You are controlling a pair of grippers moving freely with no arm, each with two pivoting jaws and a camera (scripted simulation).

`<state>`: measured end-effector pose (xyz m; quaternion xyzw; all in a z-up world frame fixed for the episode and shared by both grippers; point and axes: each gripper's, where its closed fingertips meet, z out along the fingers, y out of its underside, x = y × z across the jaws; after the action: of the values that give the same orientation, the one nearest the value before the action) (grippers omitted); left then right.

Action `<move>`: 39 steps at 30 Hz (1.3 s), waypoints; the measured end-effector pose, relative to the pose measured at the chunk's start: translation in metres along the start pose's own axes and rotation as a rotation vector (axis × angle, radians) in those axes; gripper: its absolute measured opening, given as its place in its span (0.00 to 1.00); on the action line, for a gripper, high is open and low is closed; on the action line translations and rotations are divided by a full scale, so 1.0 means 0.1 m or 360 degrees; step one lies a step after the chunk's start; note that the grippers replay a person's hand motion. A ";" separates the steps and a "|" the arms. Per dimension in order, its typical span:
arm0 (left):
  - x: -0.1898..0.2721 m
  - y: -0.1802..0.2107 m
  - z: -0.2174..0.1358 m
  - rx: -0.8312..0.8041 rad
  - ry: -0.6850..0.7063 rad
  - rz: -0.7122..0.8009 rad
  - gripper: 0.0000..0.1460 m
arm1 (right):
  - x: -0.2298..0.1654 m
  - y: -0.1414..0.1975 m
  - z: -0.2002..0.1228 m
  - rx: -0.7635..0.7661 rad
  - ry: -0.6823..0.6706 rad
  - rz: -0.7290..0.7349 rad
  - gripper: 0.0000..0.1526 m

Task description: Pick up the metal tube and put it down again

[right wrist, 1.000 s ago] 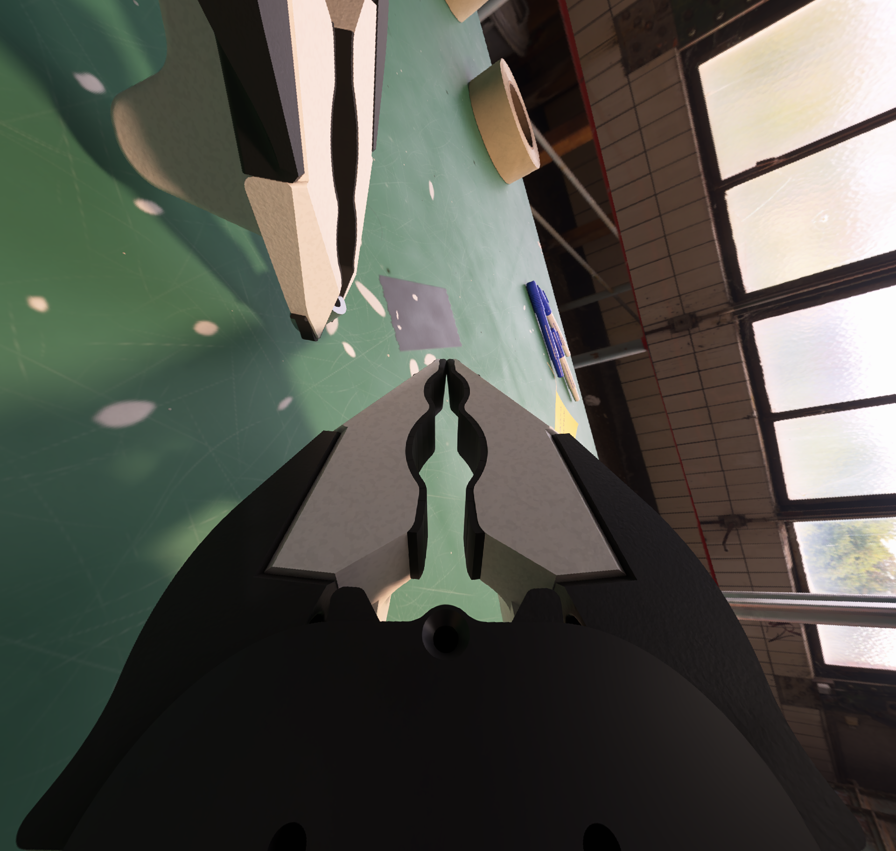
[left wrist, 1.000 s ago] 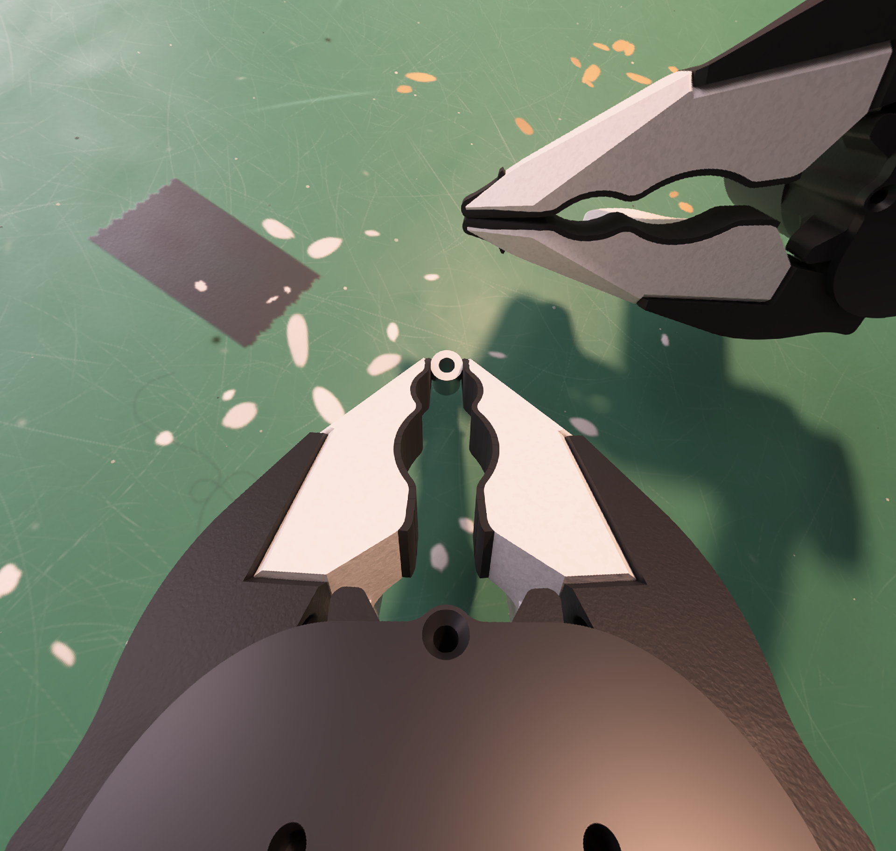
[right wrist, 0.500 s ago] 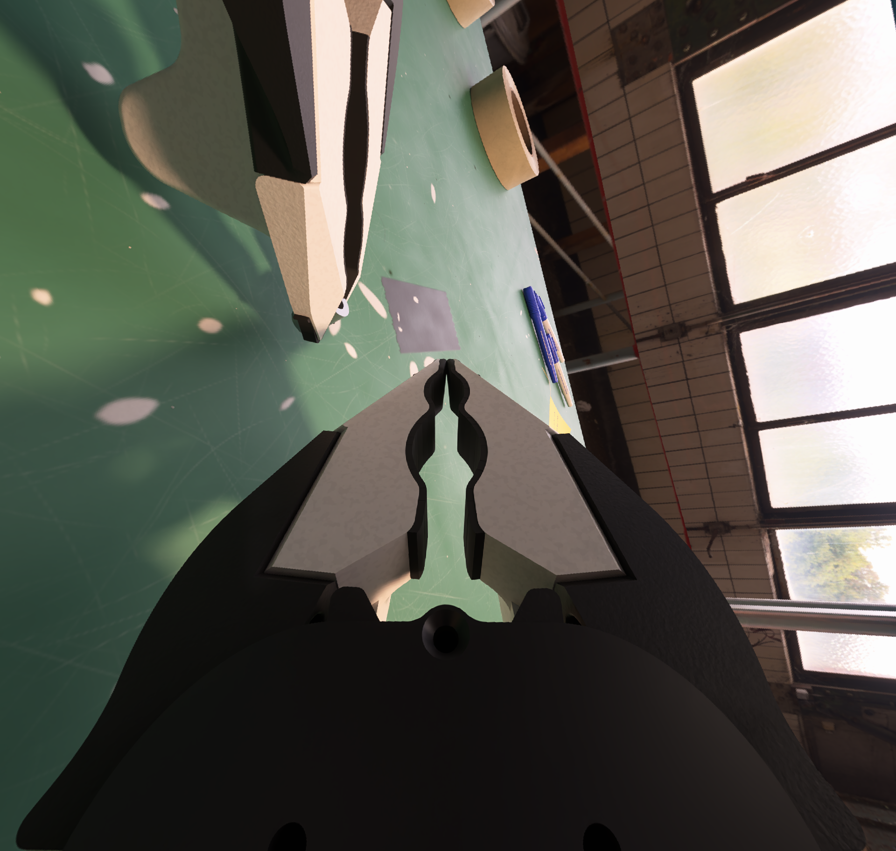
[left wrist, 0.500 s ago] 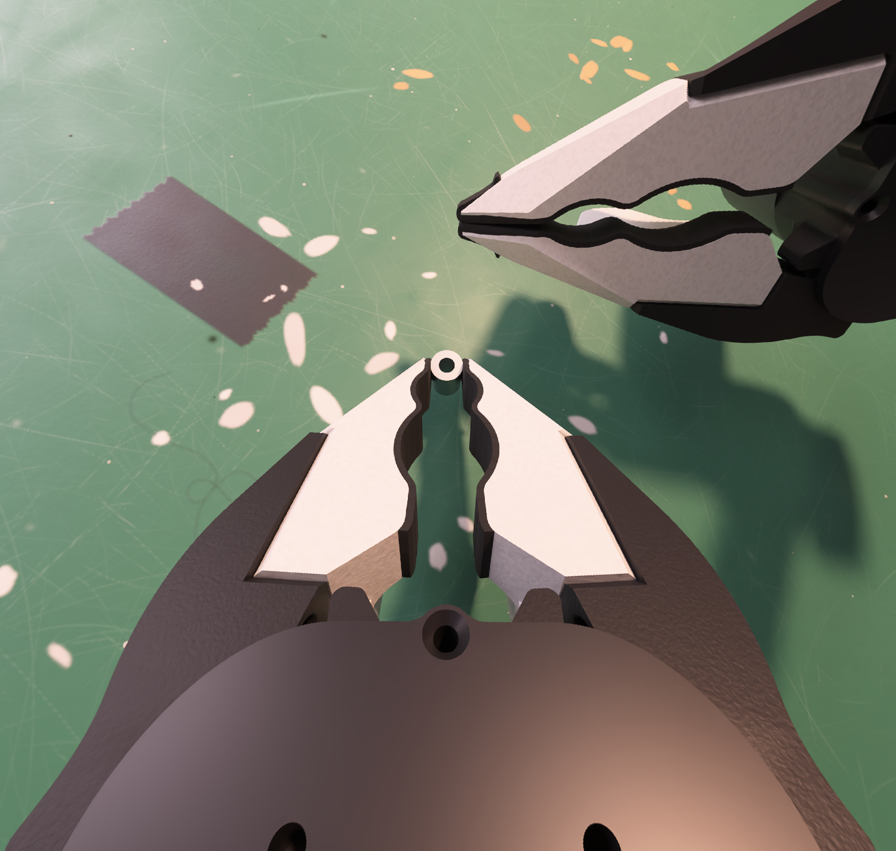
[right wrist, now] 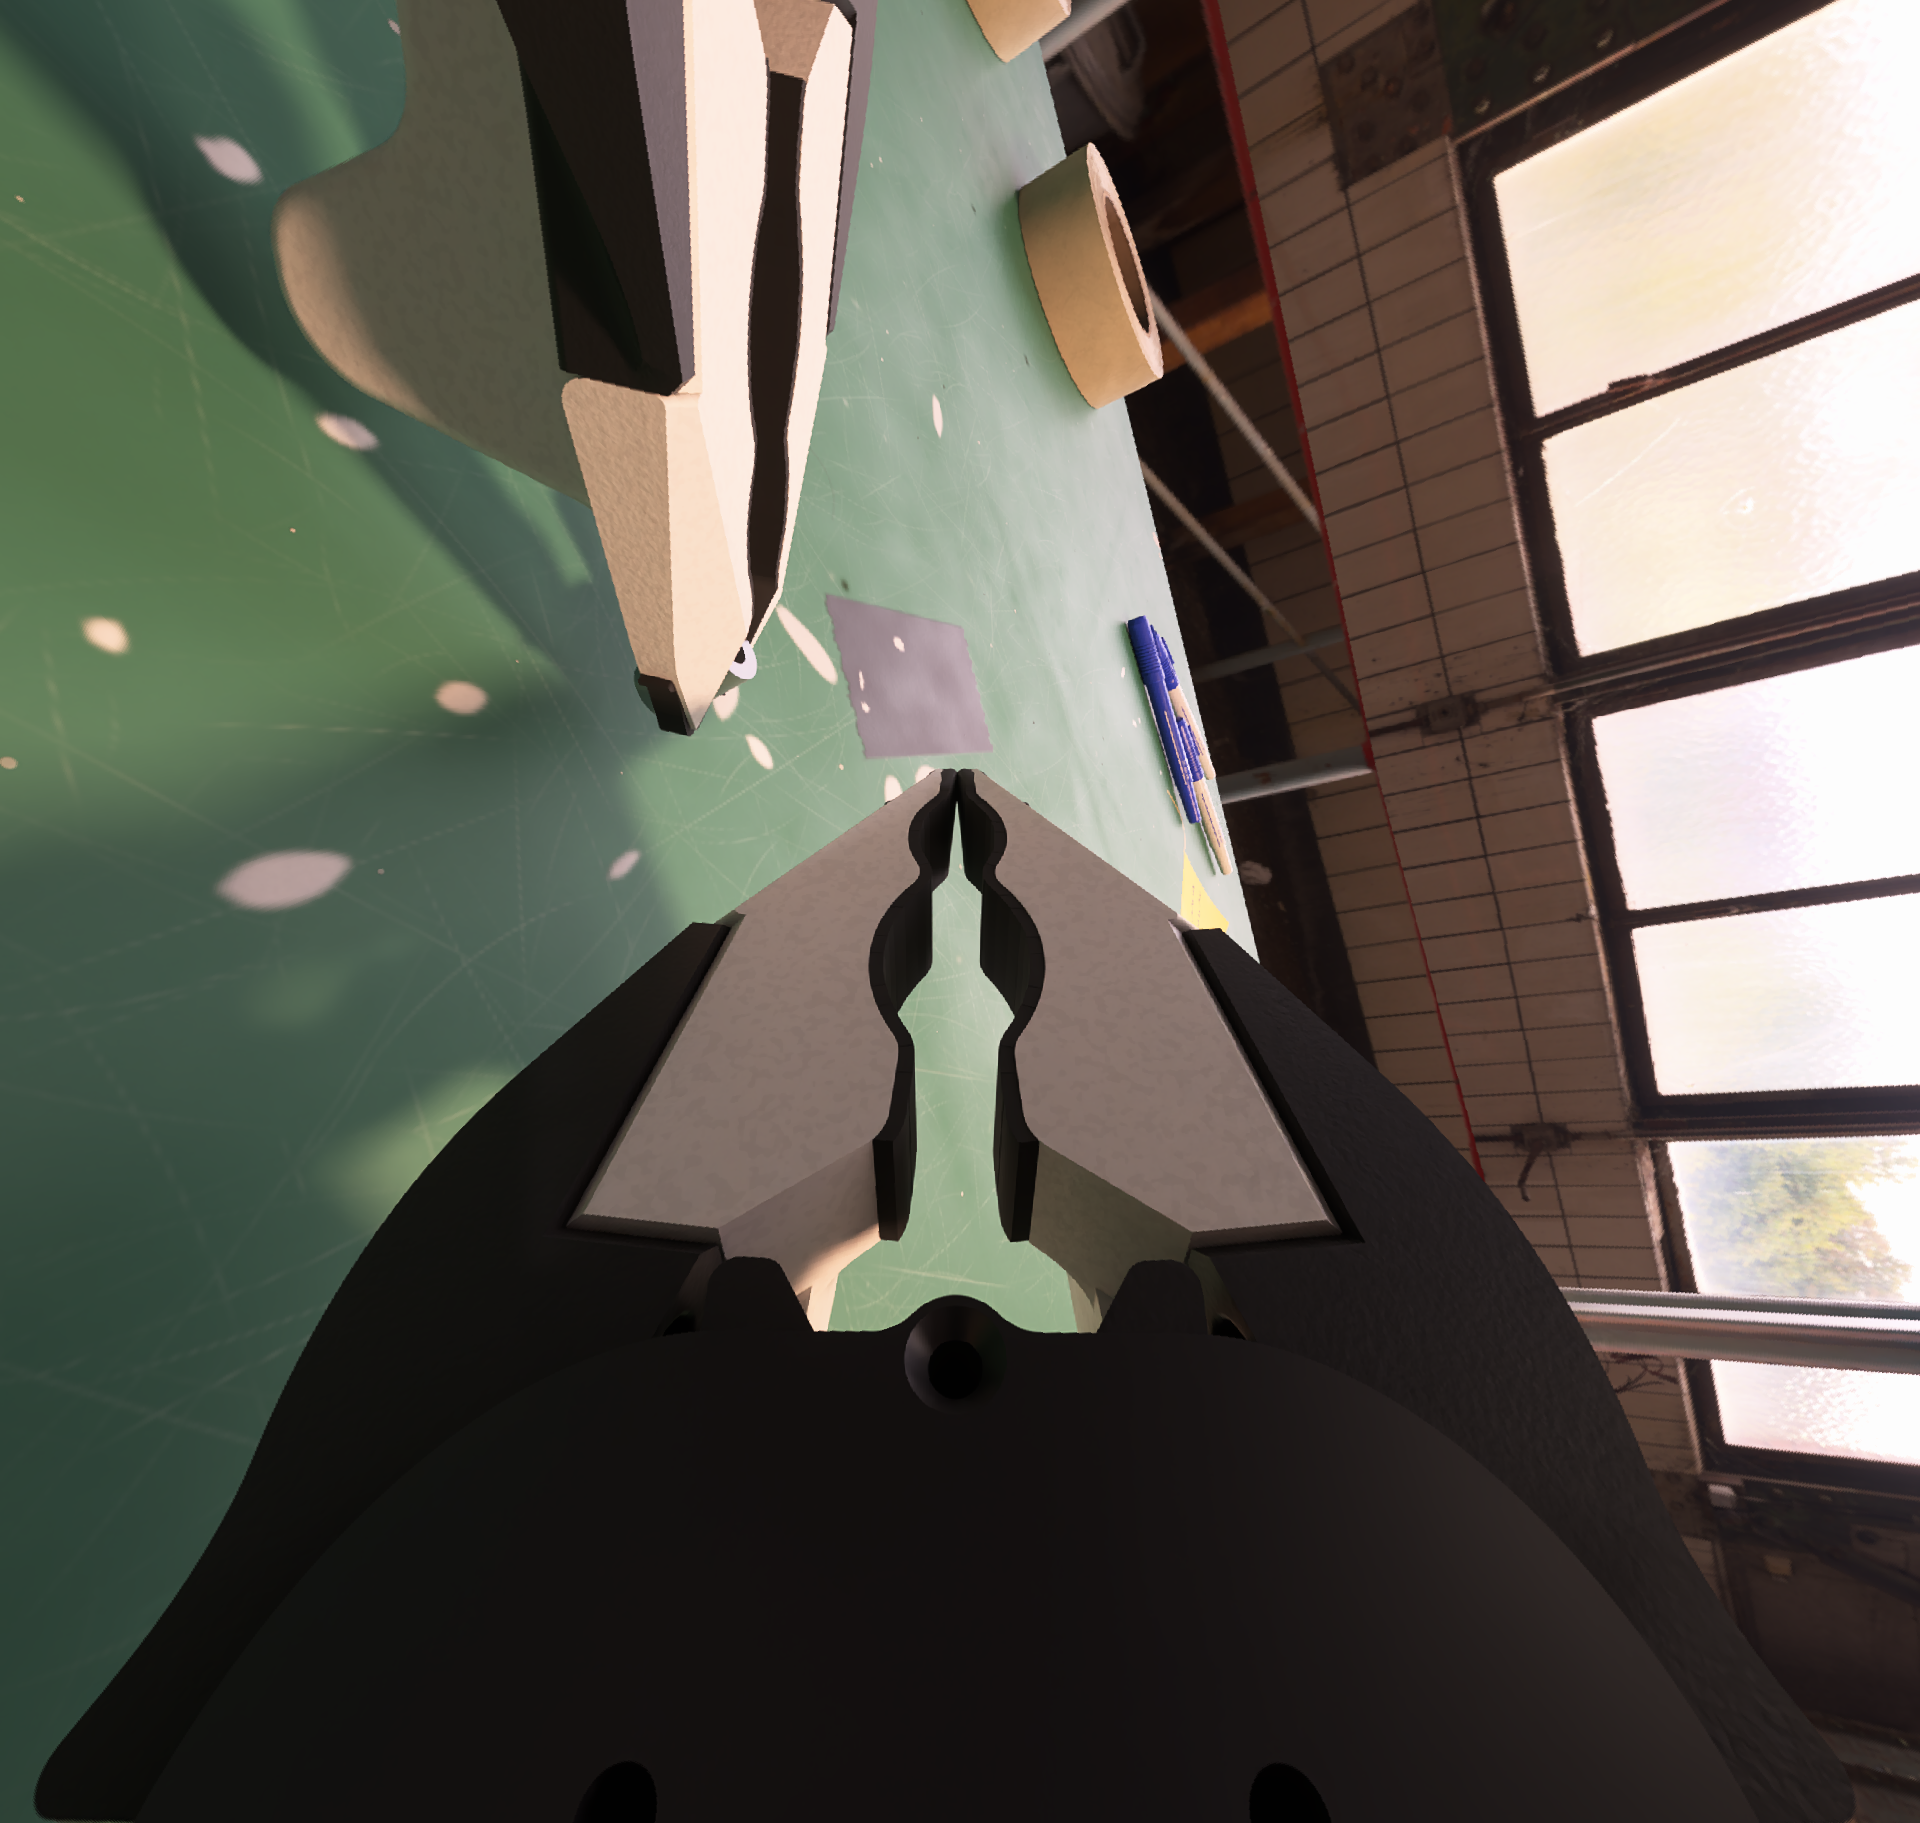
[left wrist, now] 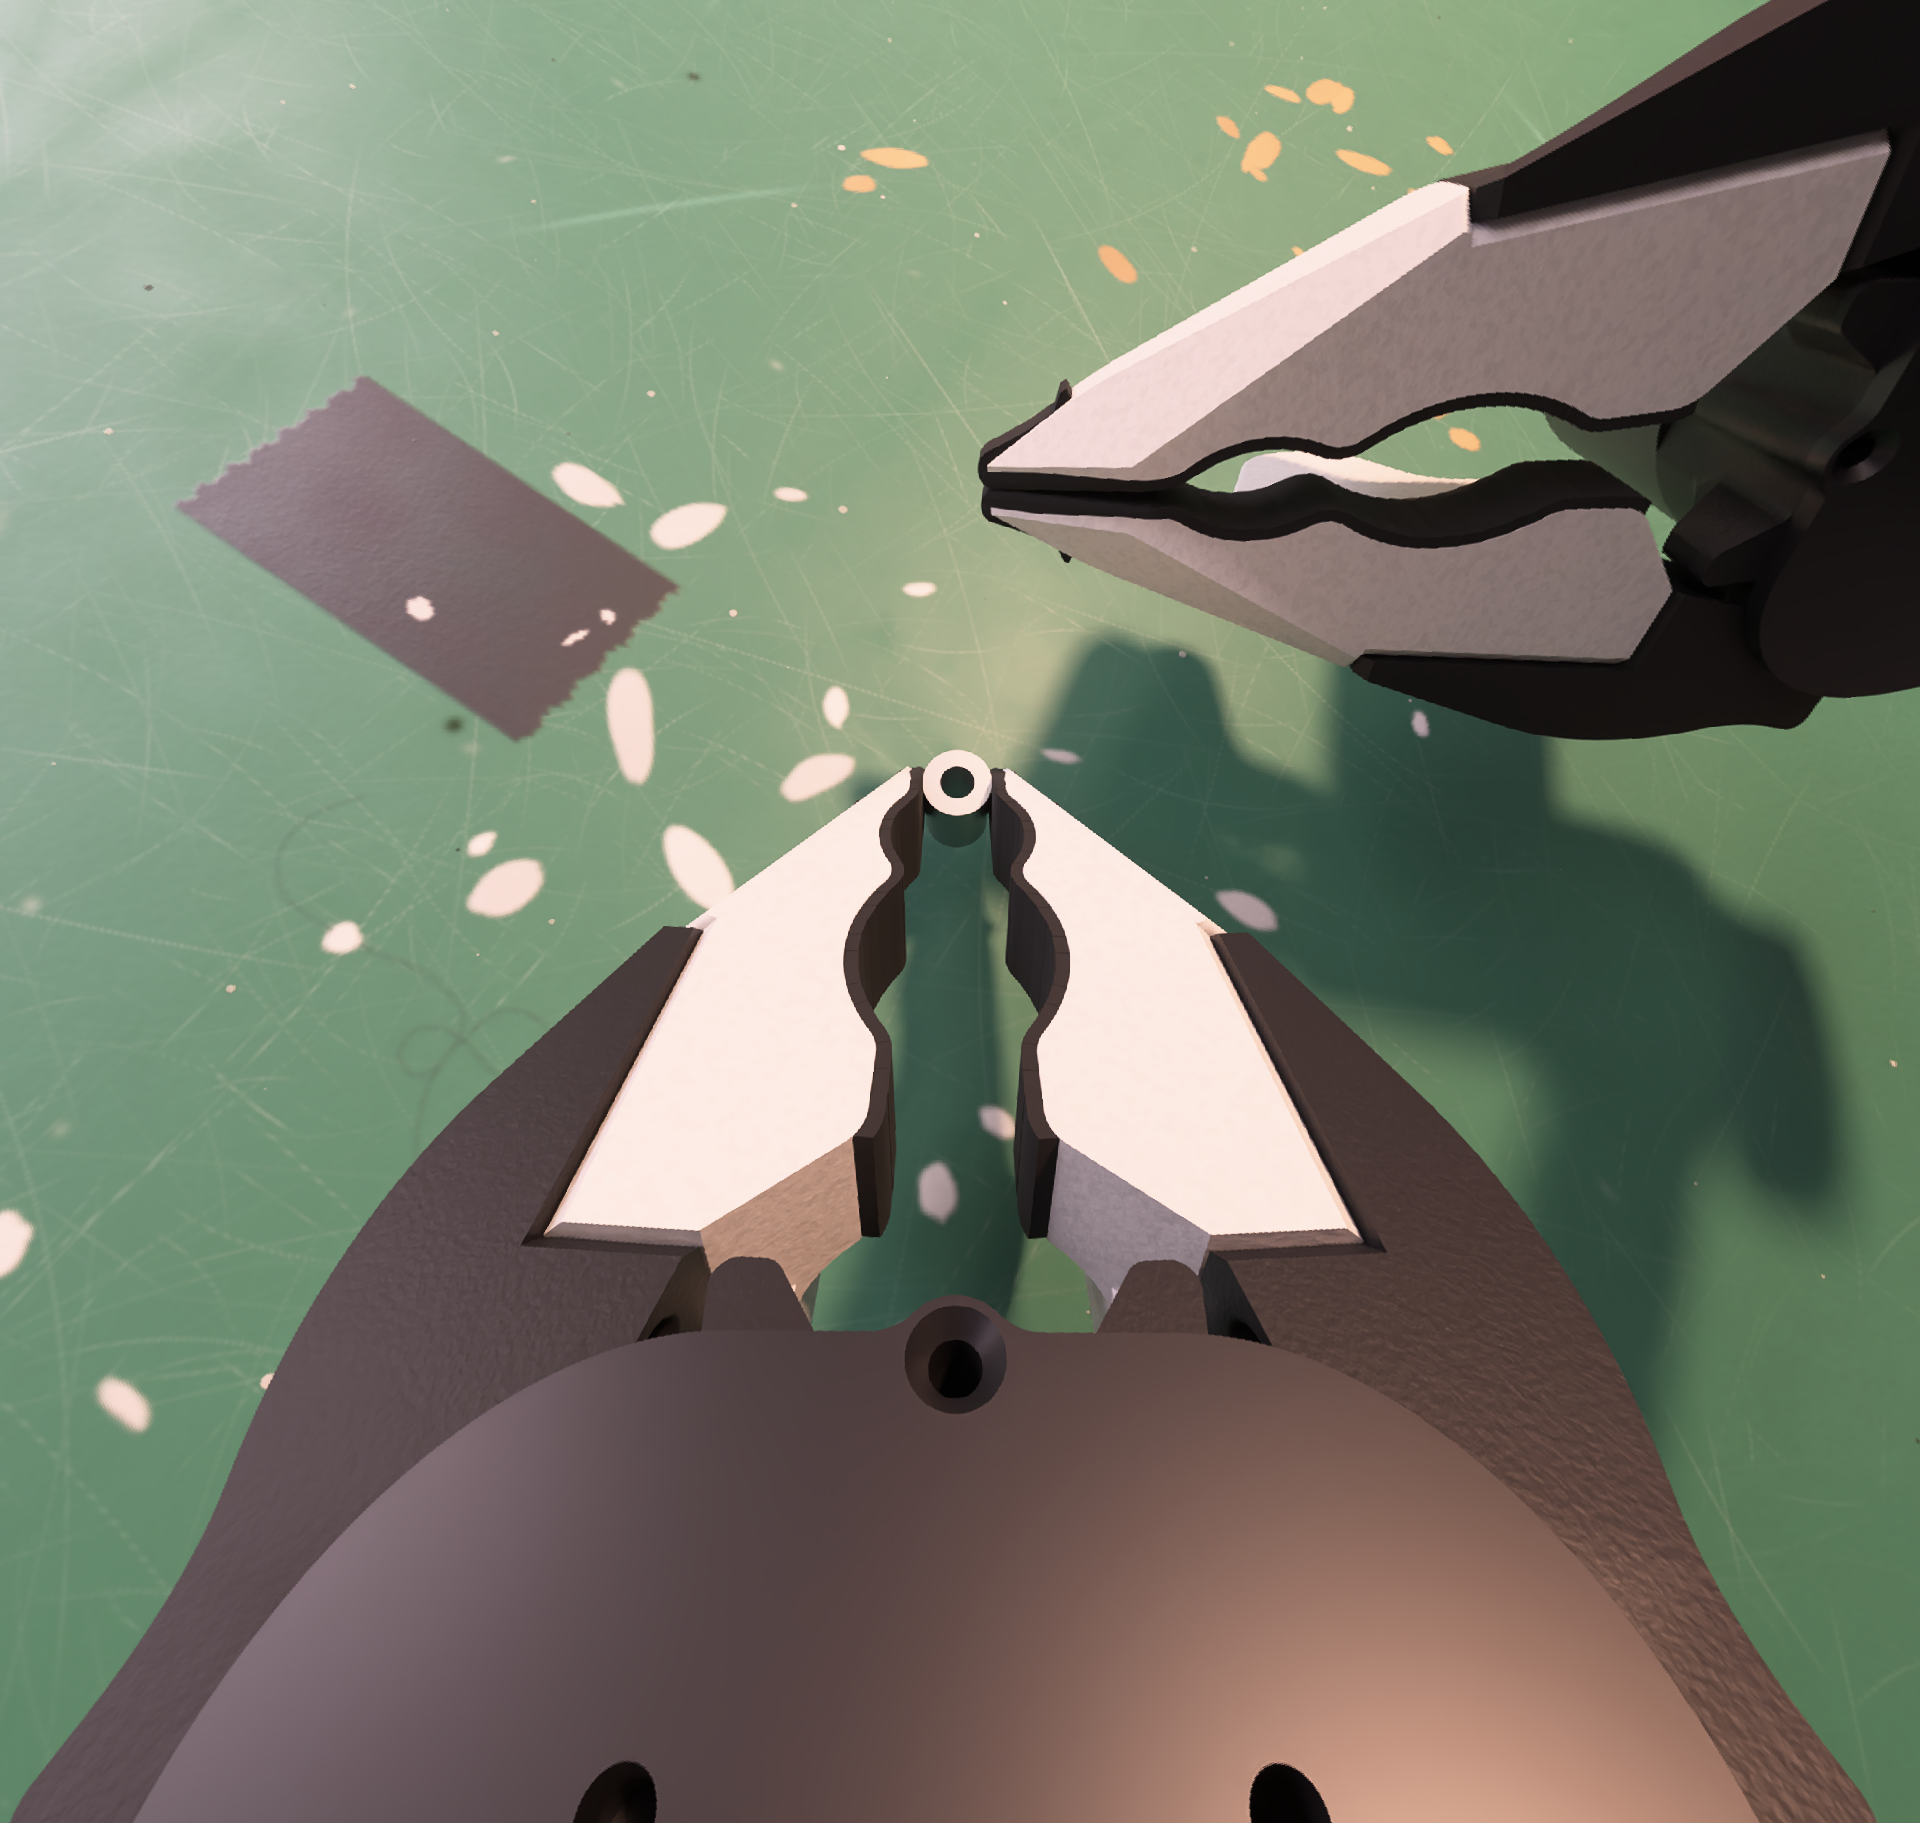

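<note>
A small pale metal tube [left wrist: 956,784] shows end-on, clamped between the tips of my left gripper [left wrist: 957,788], which is shut on it above the green table [left wrist: 520,163]. In the right wrist view the left gripper [right wrist: 717,677] reaches in from the top left and a sliver of the tube [right wrist: 744,663] shows at its tips. My right gripper [right wrist: 956,781] is shut and empty. It also shows in the left wrist view [left wrist: 992,493] at the upper right, apart from the tube.
A dark grey tape patch [left wrist: 426,552] lies on the table to the left, also in the right wrist view [right wrist: 914,677]. Two tan tape rolls [right wrist: 1091,277] and a blue pen [right wrist: 1164,713] lie near the table's far edge. Tiled wall and windows beyond.
The right gripper has drifted slightly across the left wrist view; the left gripper still holds the tube the same way.
</note>
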<state>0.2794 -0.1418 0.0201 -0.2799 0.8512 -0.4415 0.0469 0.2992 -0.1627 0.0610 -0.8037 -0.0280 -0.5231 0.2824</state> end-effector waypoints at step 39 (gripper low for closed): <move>0.00 -0.01 0.00 0.0004 -0.0003 0.0002 0.08 | -0.04 -0.02 0.00 0.0009 -0.0048 0.0025 0.00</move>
<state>0.2800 -0.1418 0.0208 -0.2799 0.8507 -0.4422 0.0484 0.2969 -0.1603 0.0583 -0.8108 -0.0276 -0.5086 0.2884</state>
